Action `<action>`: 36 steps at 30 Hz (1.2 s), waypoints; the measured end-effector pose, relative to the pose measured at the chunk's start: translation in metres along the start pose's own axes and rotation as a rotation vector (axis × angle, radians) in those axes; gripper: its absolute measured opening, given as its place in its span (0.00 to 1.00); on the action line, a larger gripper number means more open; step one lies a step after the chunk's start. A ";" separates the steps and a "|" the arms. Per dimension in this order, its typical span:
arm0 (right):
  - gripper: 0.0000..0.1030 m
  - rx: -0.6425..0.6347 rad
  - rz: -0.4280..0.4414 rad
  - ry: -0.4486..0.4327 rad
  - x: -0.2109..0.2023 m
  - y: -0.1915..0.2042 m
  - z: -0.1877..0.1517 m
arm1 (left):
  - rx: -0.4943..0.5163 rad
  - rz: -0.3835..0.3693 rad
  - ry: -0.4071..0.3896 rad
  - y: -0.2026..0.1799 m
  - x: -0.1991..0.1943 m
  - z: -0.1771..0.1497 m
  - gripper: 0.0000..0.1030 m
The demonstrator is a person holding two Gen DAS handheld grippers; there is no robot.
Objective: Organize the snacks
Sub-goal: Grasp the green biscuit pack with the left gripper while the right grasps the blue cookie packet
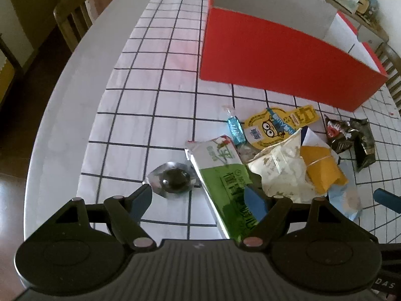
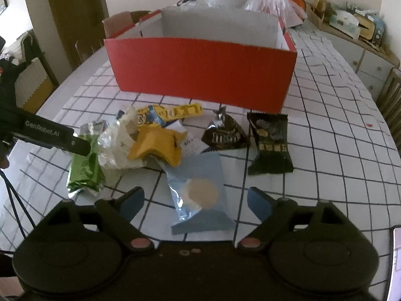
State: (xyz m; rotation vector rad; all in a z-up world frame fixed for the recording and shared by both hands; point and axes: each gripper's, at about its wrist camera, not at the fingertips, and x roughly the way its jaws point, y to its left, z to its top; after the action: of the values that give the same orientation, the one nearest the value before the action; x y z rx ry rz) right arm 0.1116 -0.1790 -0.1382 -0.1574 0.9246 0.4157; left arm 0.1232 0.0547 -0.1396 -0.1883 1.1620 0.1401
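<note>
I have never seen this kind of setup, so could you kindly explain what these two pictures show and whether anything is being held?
No robot here: a person carries a hand-held gripper in each hand, each with a fisheye camera looking along its two fingers. One picture is from the left hand-held gripper, the other from the right hand-held gripper. Both are open and hold nothing. On the checked tablecloth stands a red box, with loose snacks before it: a green packet, a light blue packet, a yellow star-shaped packet and two dark packets.
</note>
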 end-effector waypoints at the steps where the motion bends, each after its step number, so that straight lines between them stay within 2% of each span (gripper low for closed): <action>1: 0.84 -0.001 0.001 0.004 0.002 -0.001 -0.001 | -0.002 0.001 0.002 -0.001 0.001 0.000 0.78; 8: 0.77 -0.013 0.016 0.031 0.014 -0.002 0.001 | -0.004 -0.004 0.016 -0.012 0.008 0.004 0.78; 13: 0.75 -0.022 0.021 0.043 0.020 -0.001 0.002 | -0.044 -0.014 0.050 -0.007 0.018 0.007 0.78; 19: 0.69 -0.028 0.012 0.051 0.027 -0.002 0.003 | -0.025 0.007 0.051 -0.010 0.019 0.005 0.77; 23: 0.66 -0.041 -0.001 0.046 0.030 -0.001 0.004 | -0.006 0.018 0.055 -0.015 0.016 0.003 0.67; 28: 0.52 -0.049 -0.017 0.034 0.028 -0.001 0.003 | 0.037 0.017 0.048 -0.016 0.011 0.001 0.44; 32: 0.45 -0.035 -0.027 0.024 0.026 -0.002 0.002 | 0.021 -0.010 0.049 -0.010 0.009 0.001 0.41; 36: 0.45 -0.014 -0.034 0.017 0.022 -0.003 -0.001 | 0.007 -0.027 0.054 -0.007 0.006 -0.002 0.41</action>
State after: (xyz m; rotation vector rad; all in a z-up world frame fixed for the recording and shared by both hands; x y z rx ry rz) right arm 0.1235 -0.1762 -0.1565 -0.1899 0.9350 0.3900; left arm 0.1257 0.0474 -0.1454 -0.2023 1.2129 0.1071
